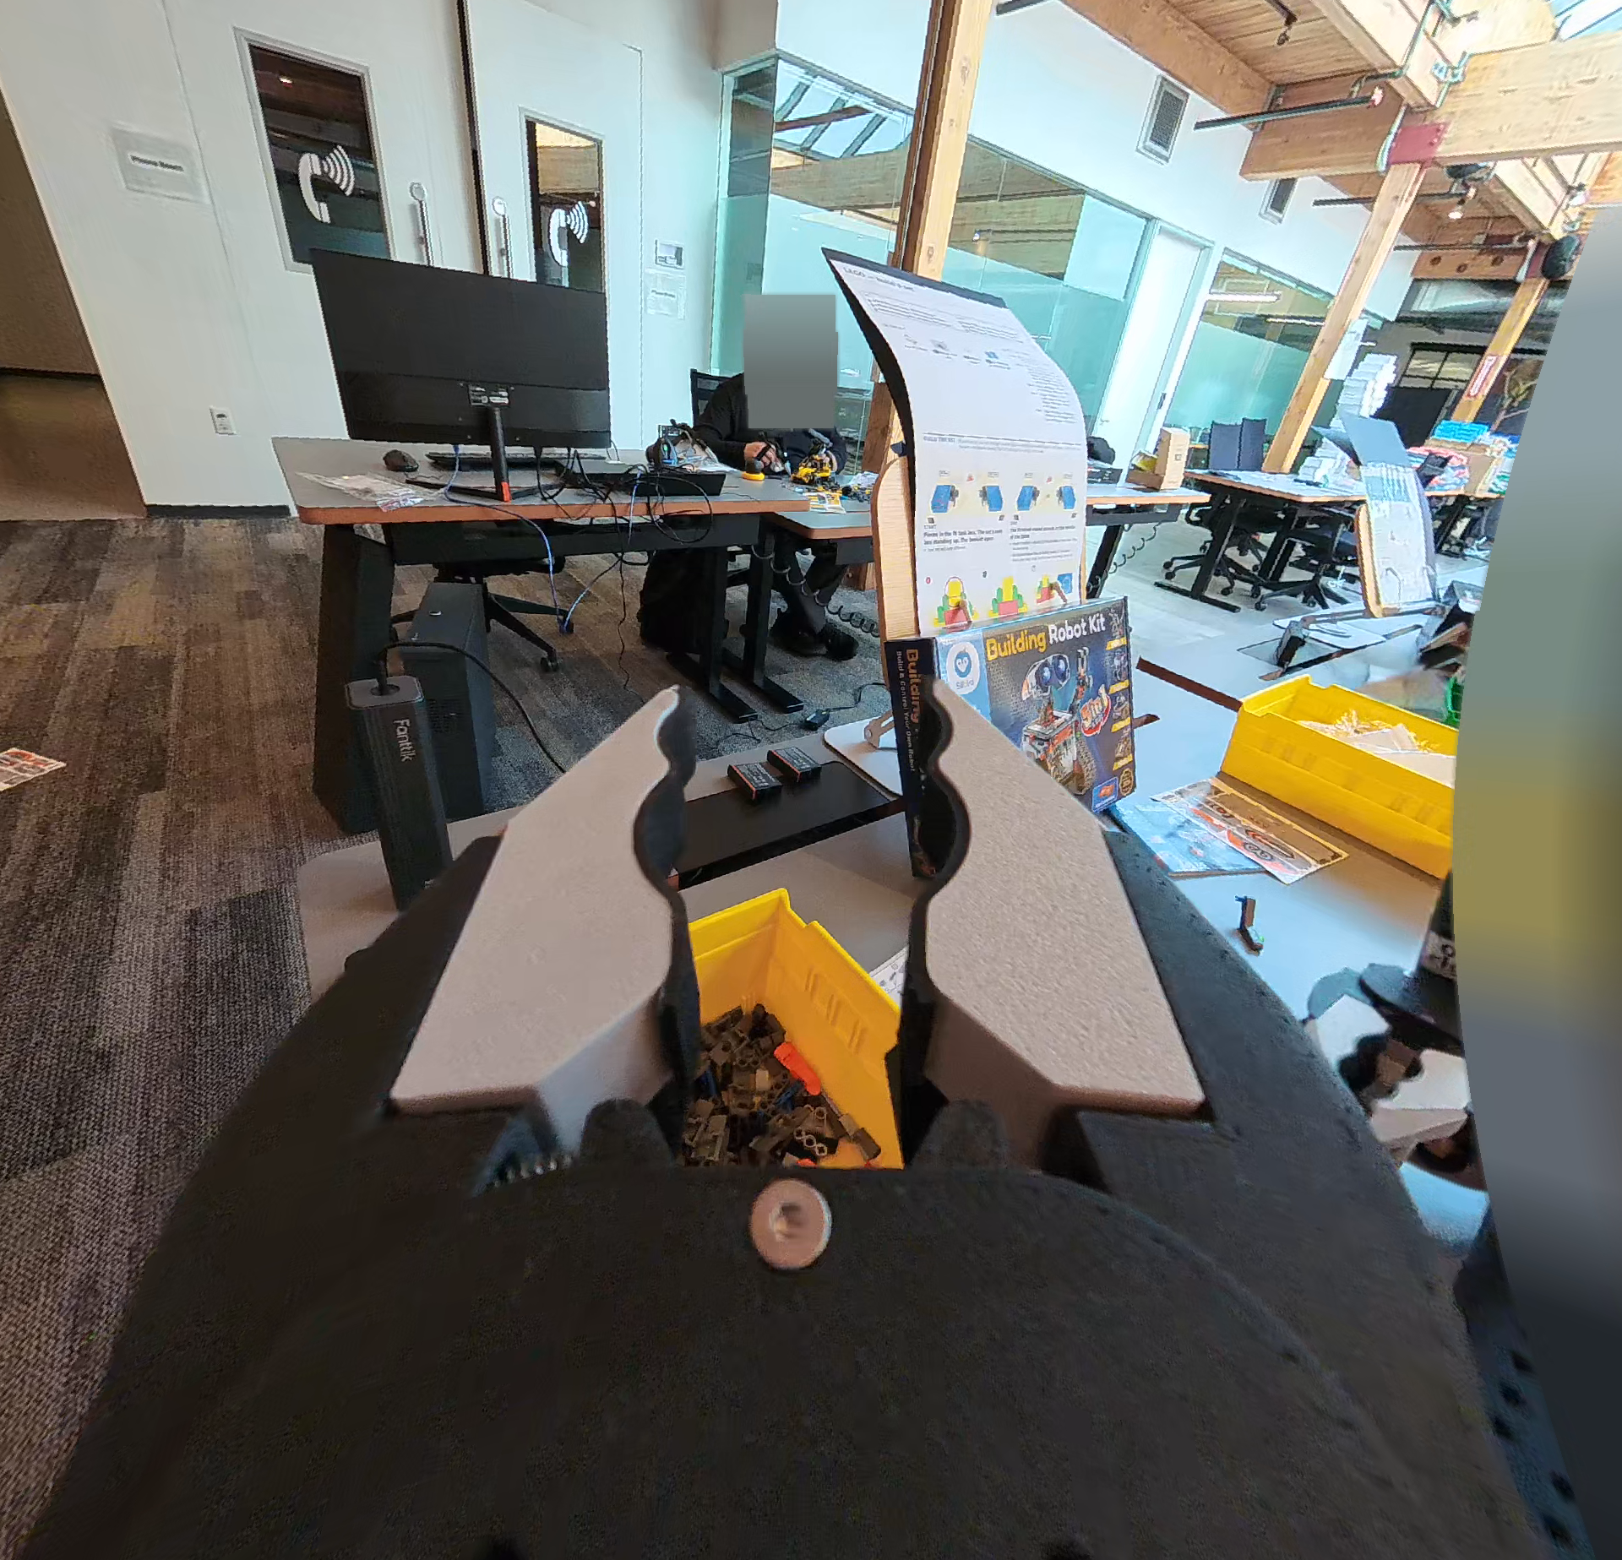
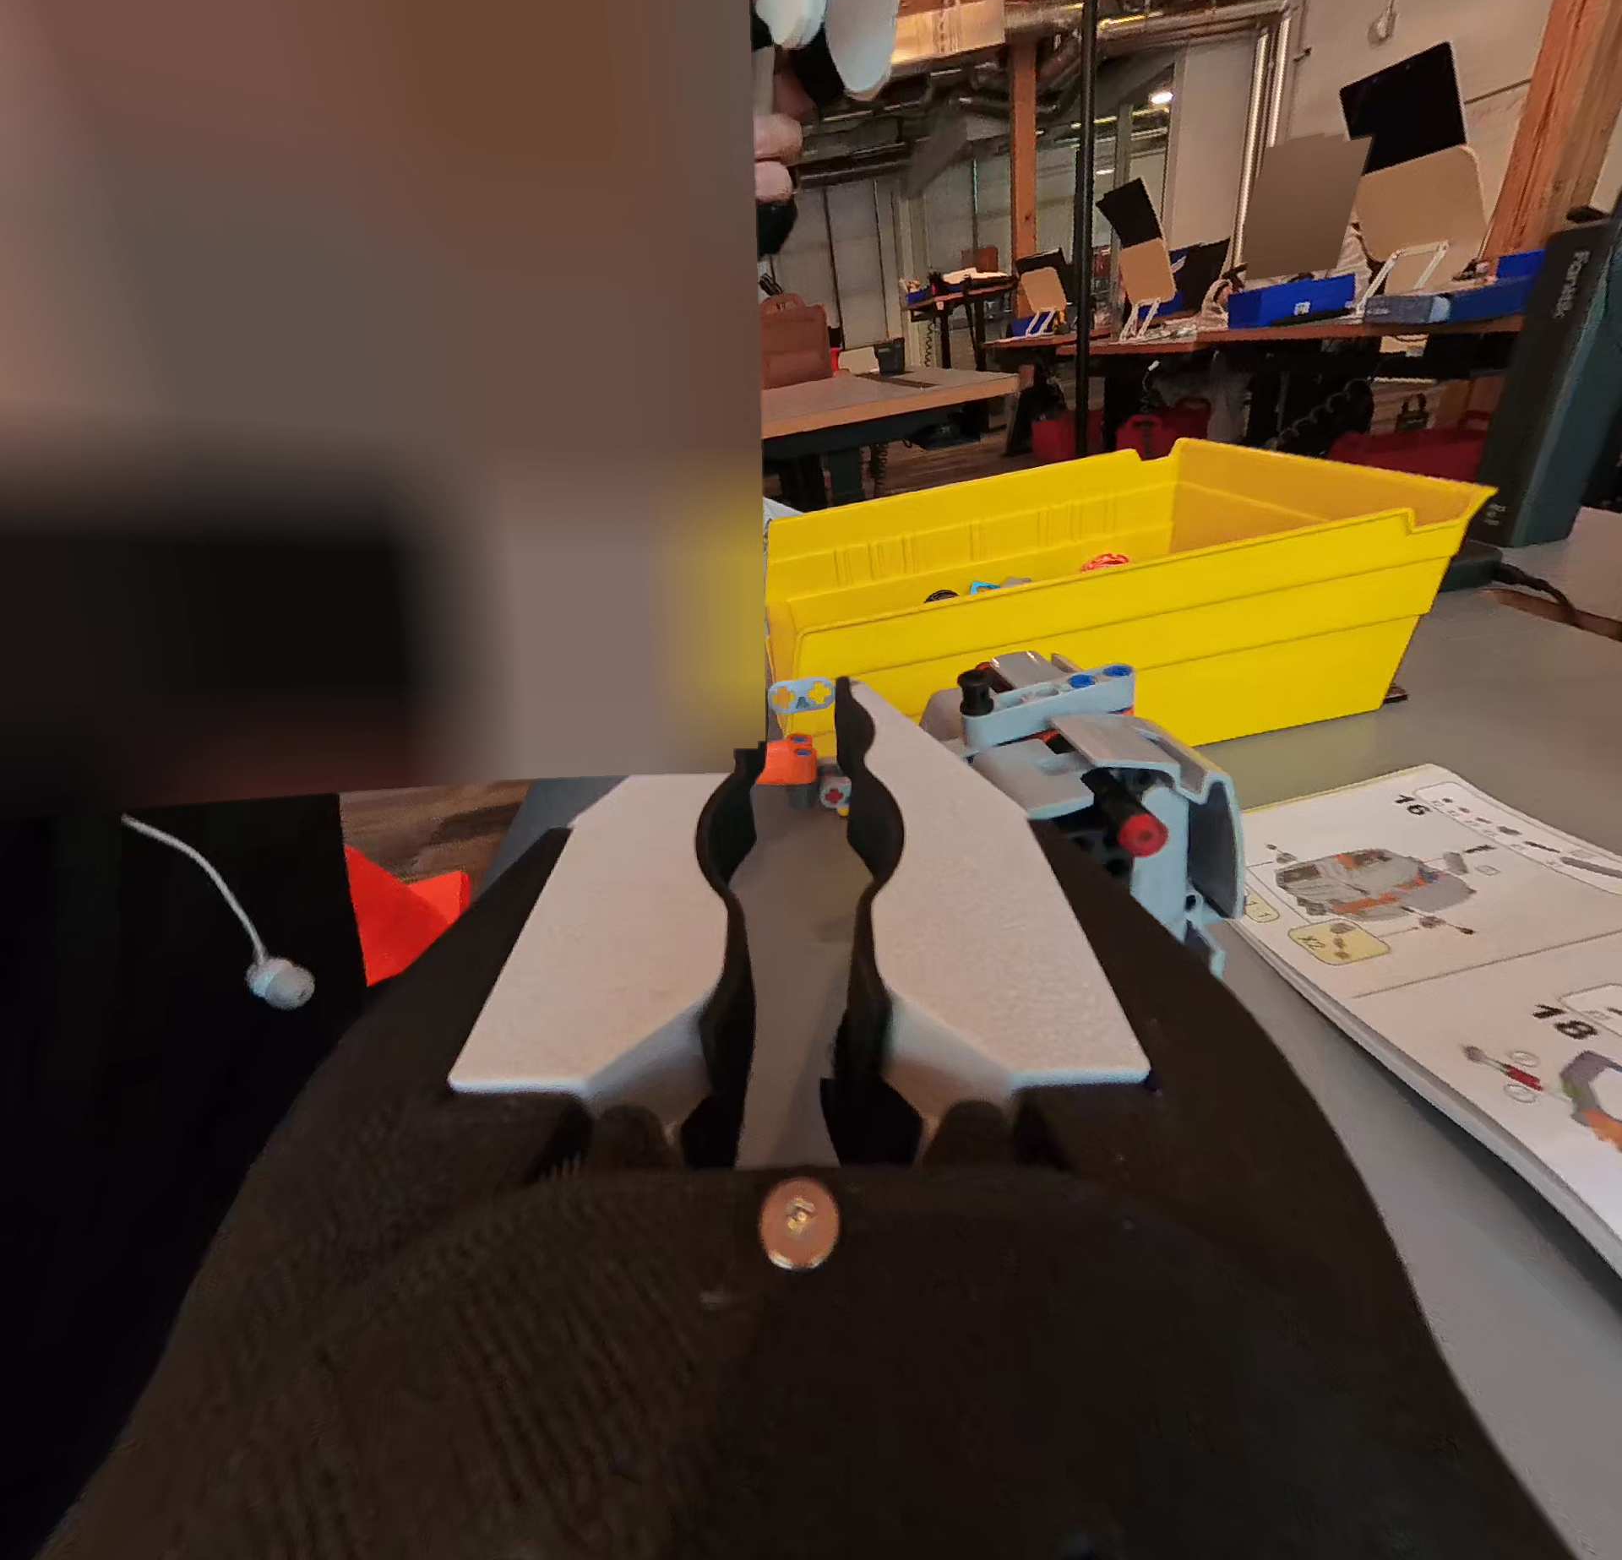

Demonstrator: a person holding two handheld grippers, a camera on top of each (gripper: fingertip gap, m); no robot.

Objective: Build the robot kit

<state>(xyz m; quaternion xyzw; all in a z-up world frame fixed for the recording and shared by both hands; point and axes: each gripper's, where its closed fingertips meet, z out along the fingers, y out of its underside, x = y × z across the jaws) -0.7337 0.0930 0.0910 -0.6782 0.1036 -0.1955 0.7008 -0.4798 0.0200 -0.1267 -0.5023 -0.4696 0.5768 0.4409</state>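
Here the left gripper (image 1: pixel 803 781) hangs with jaws wide apart and empty above a small yellow plastic bin (image 1: pixel 816 983) of dark mixed building pieces (image 1: pixel 759 1097) on the grey bench (image 1: pixel 1316 912). The right gripper (image 2: pixel 794 750), jaws apart and empty, sits low over the bench beside a grey brick-built model (image 2: pixel 1115 781), near a small orange piece (image 2: pixel 787 761), a long yellow bin (image 2: pixel 1097 632) and an open instruction booklet (image 2: pixel 1448 930).

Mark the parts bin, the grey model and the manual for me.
parts bin (image 1: pixel 816 983): left wrist view, yellow inner wall.
grey model (image 2: pixel 1115 772): right wrist view, its top panel.
manual (image 2: pixel 1439 930): right wrist view, open page.
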